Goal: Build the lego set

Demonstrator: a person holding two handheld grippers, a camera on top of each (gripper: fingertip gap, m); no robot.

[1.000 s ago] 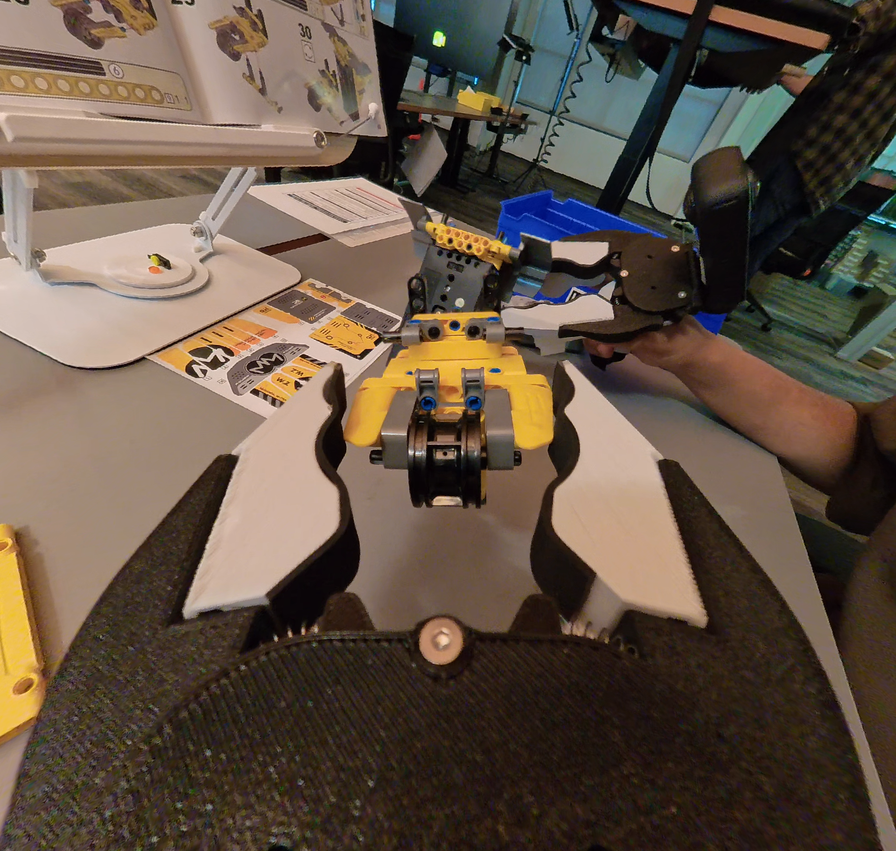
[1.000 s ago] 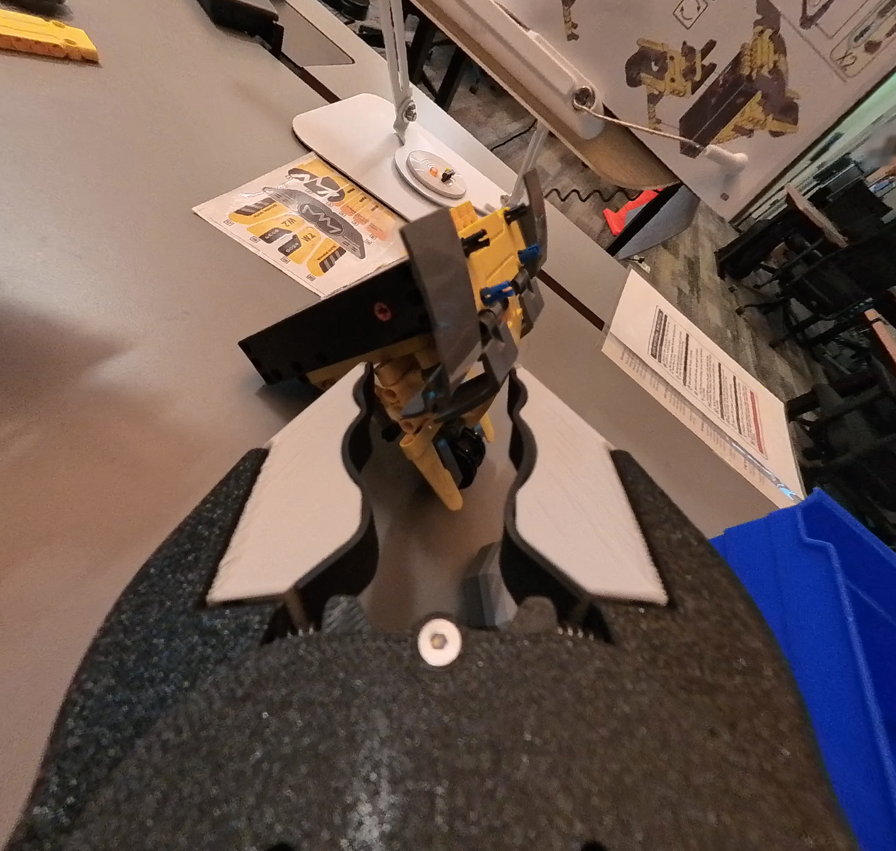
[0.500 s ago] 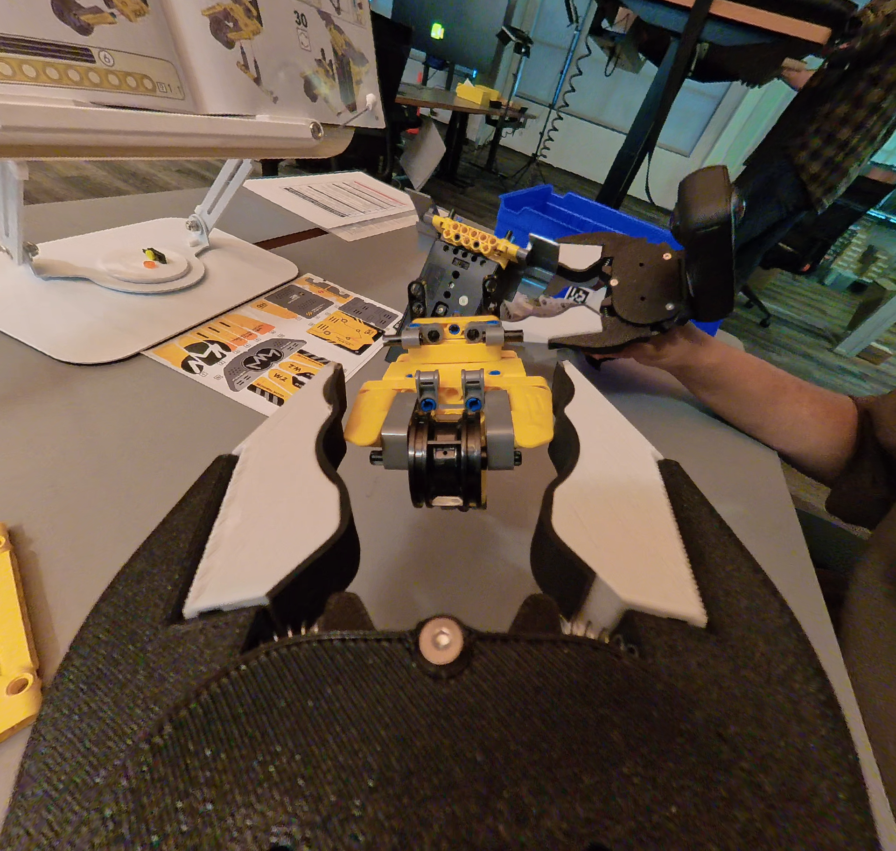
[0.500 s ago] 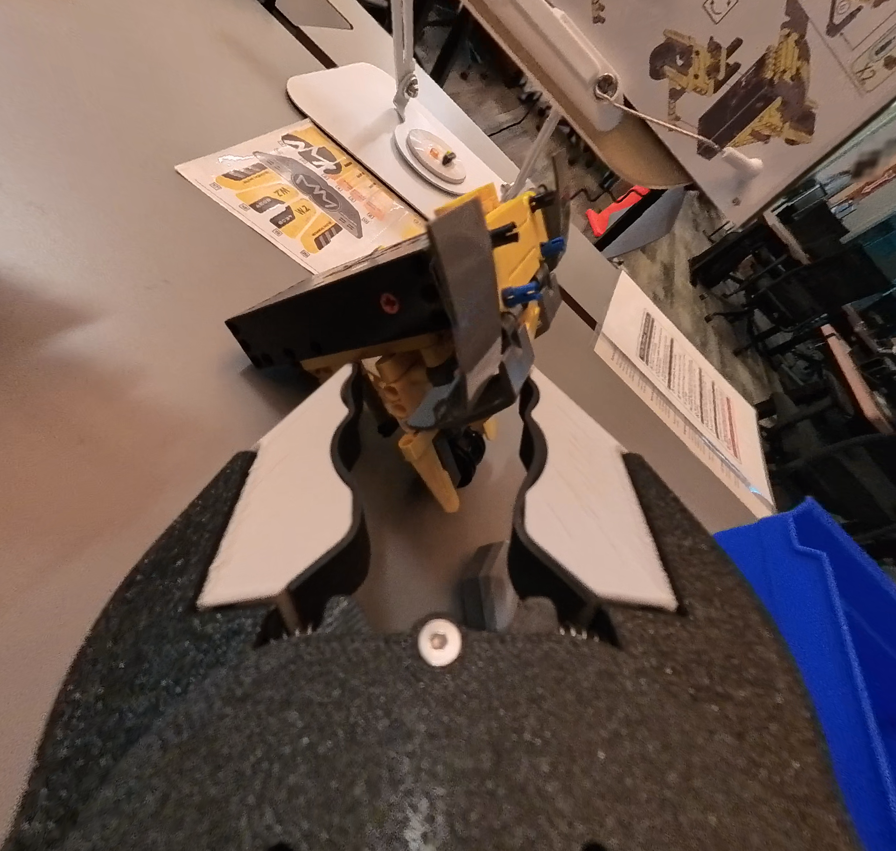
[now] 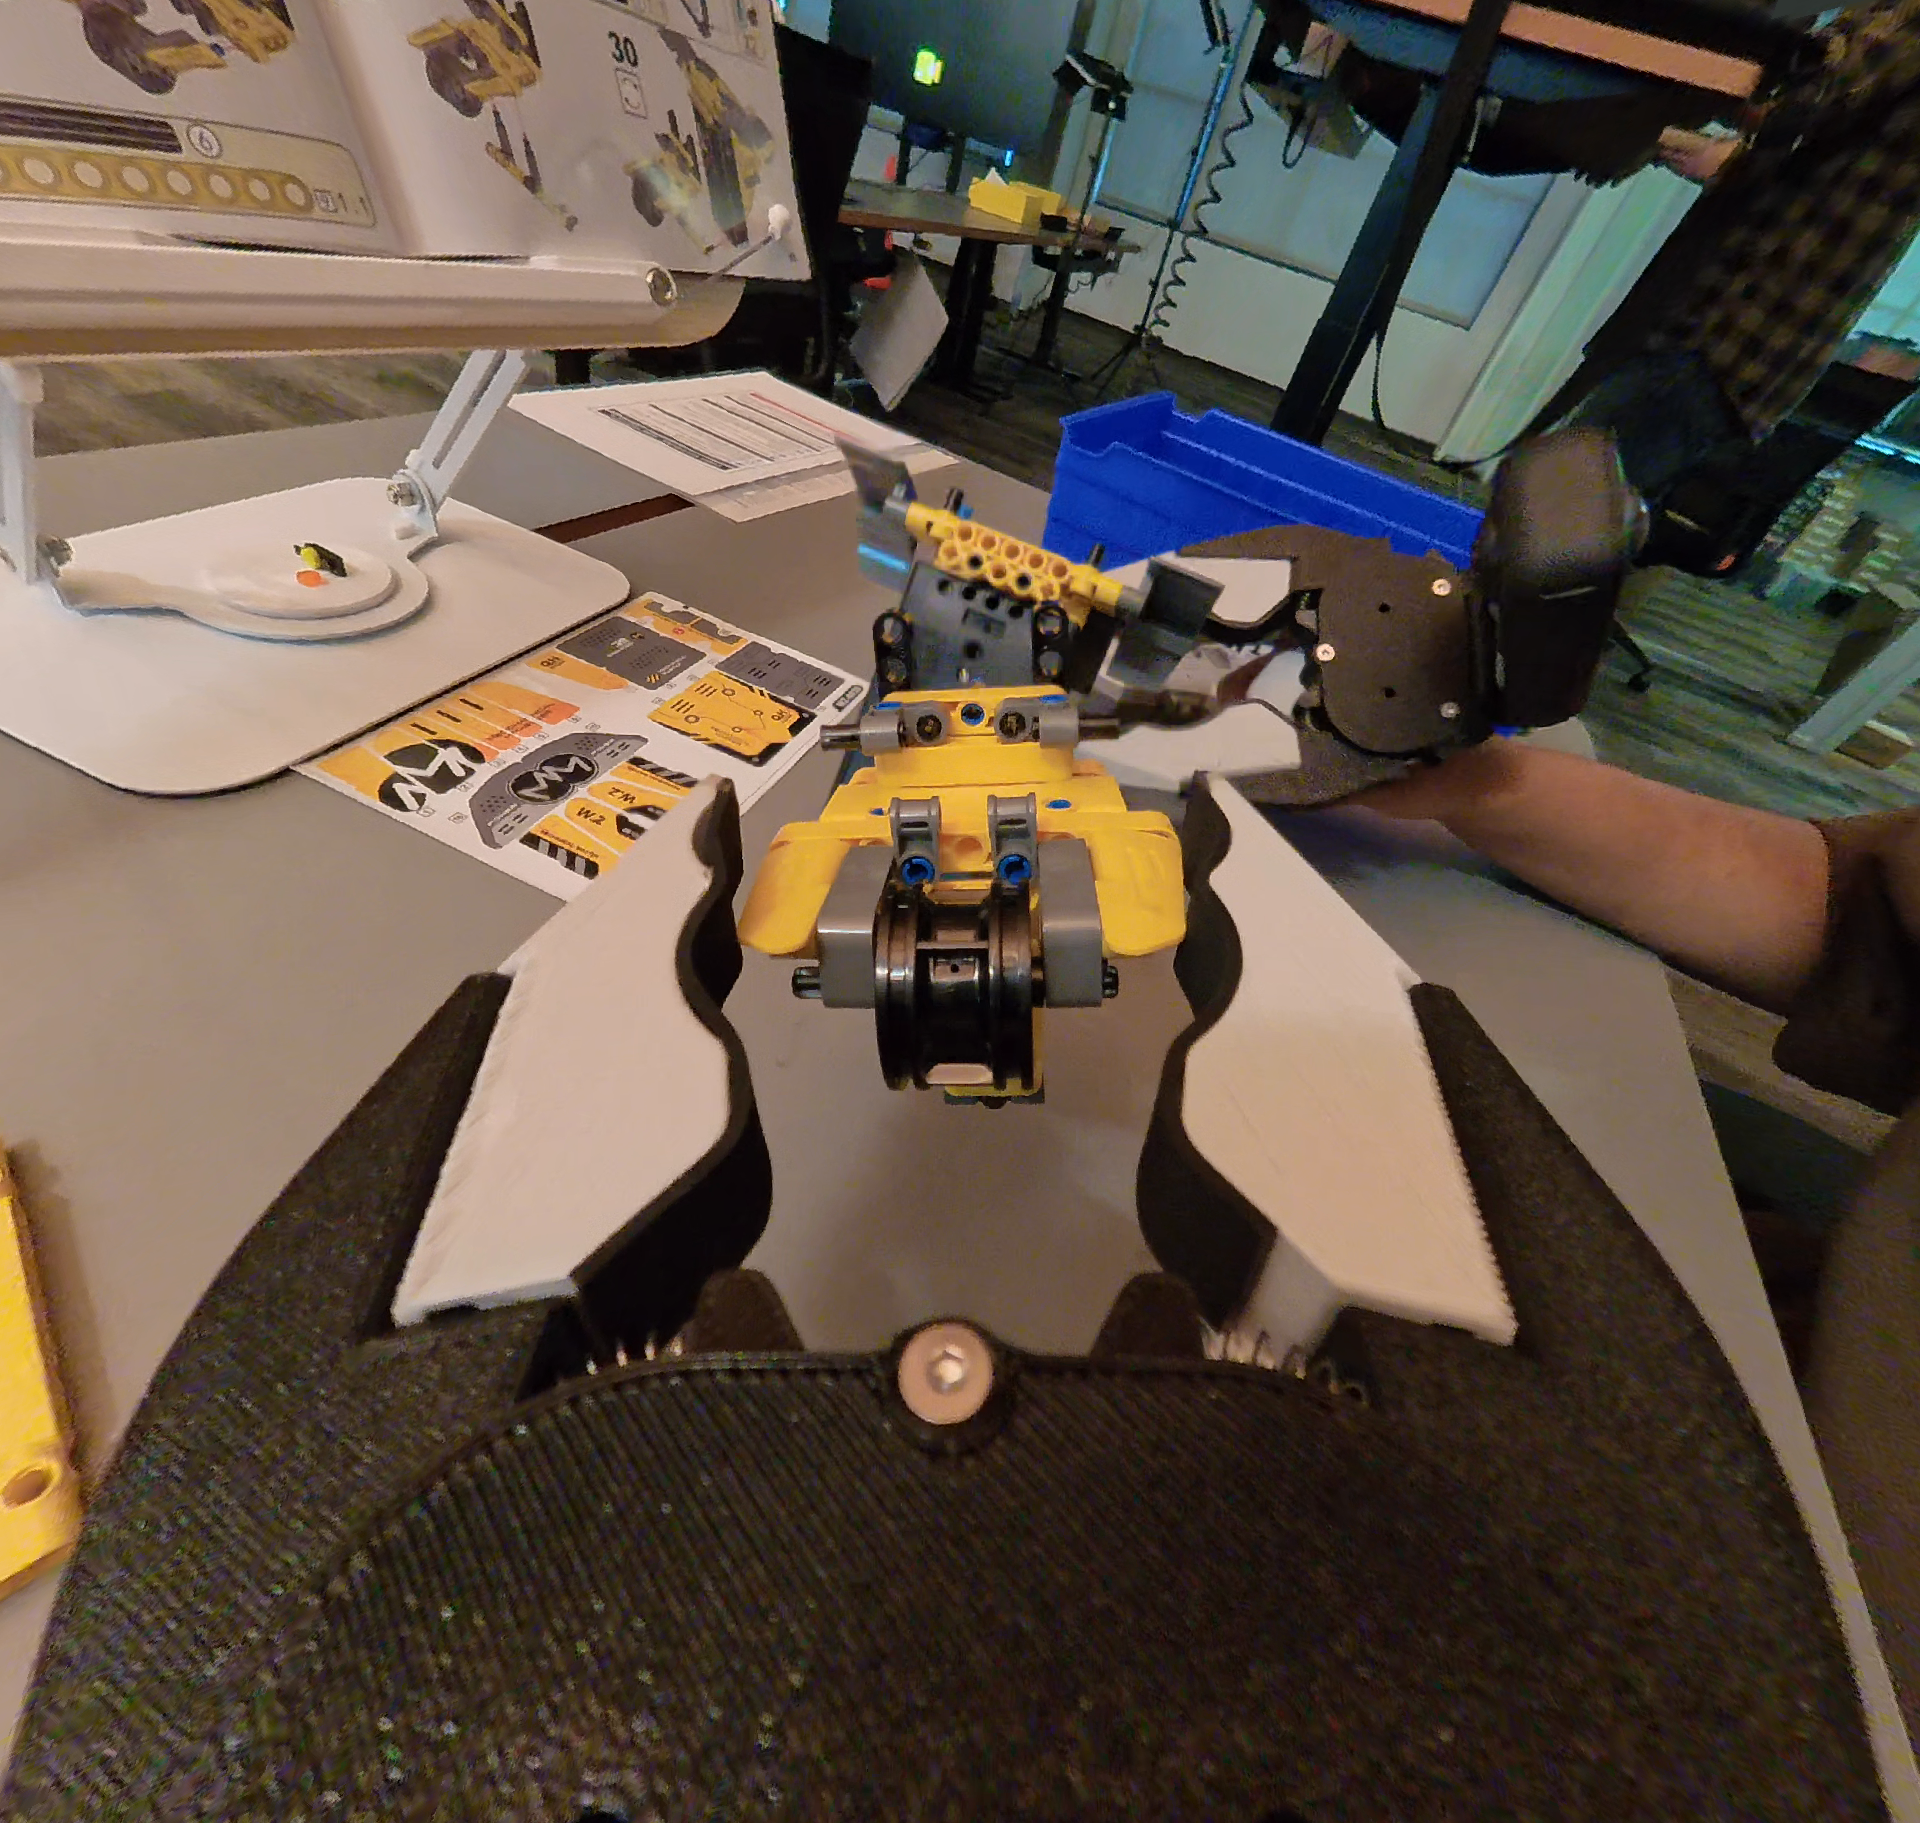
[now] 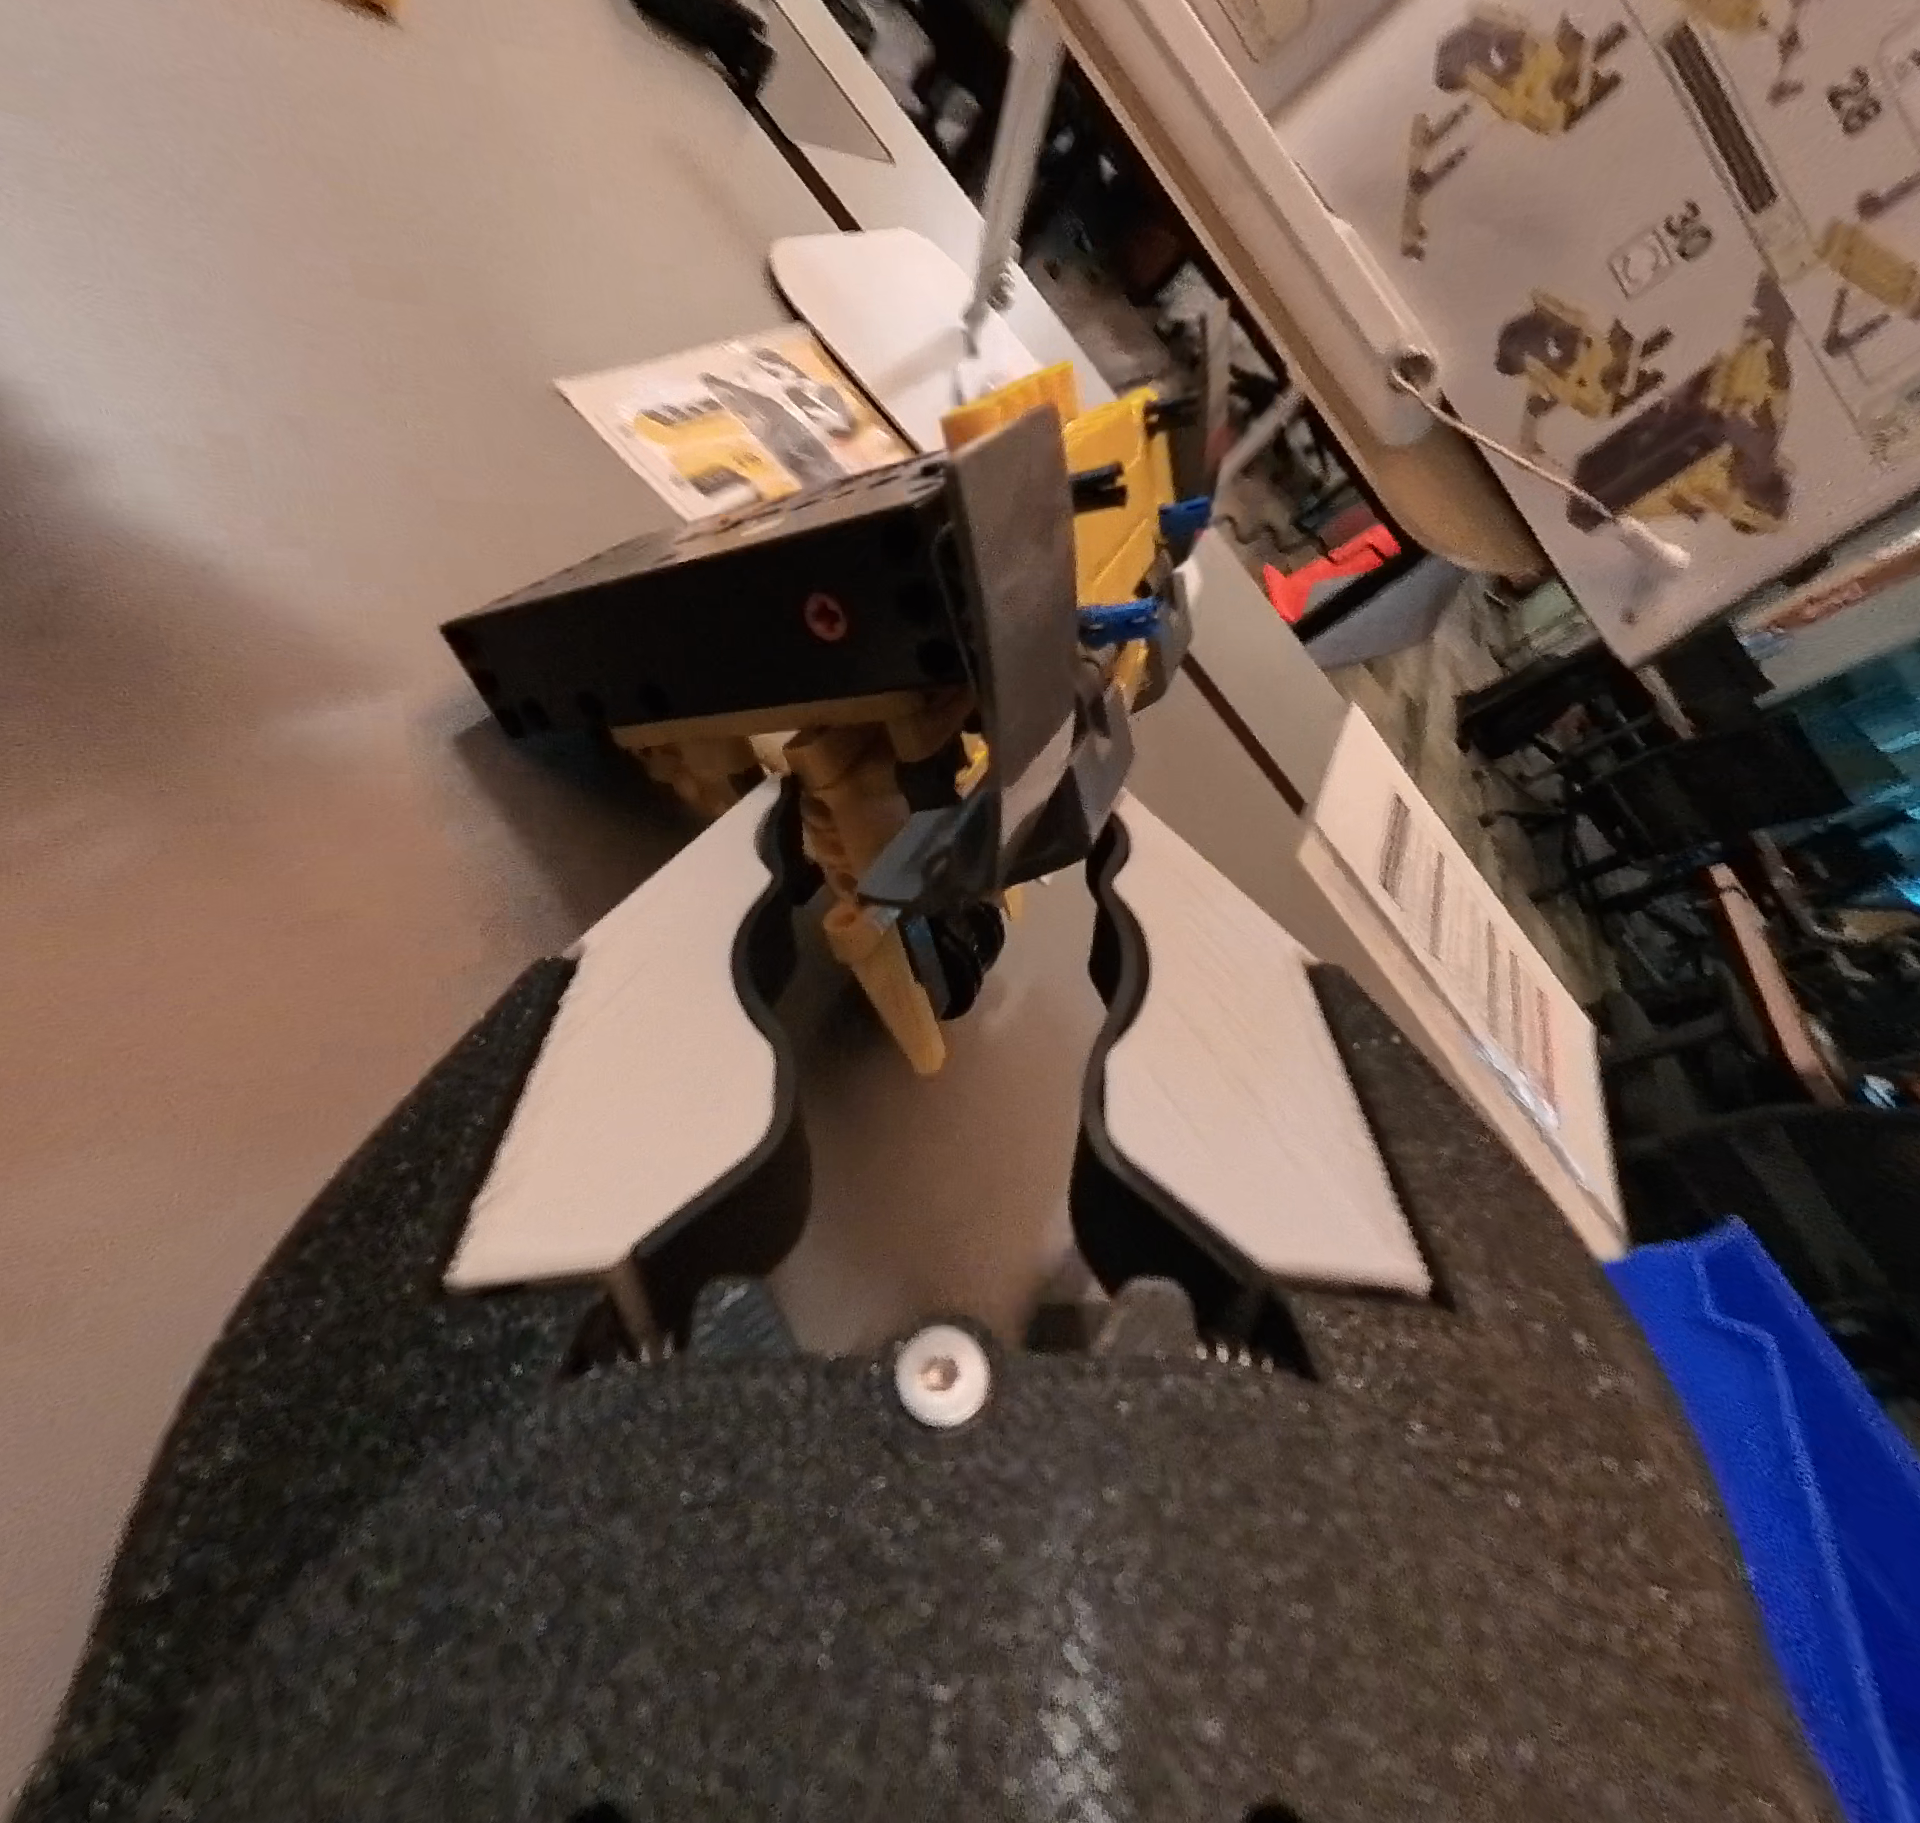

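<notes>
Grey tabletop (image 5: 260,942) is spread beneath a yellow brick-built vehicle model (image 5: 961,838), gripped at its front by the left gripper (image 5: 961,900) and pinched at its rear by the right gripper (image 6: 935,838), beside a sticker sheet (image 5: 582,734).

One brick model (image 5: 961,869), one sticker sheet (image 5: 582,734), two grippers (image 5: 961,838).

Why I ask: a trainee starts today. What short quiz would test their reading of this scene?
1. True or false: the left gripper and the right gripper are both shut on the same yellow brick model.
2. What lies on the grey table beside the white stand base? A) sticker sheet B) mug C) scissors
3. Fill in: the model's wheel nearest the left wrist camera is ___.

Key: 1 true; 2 A; 3 black.
</notes>
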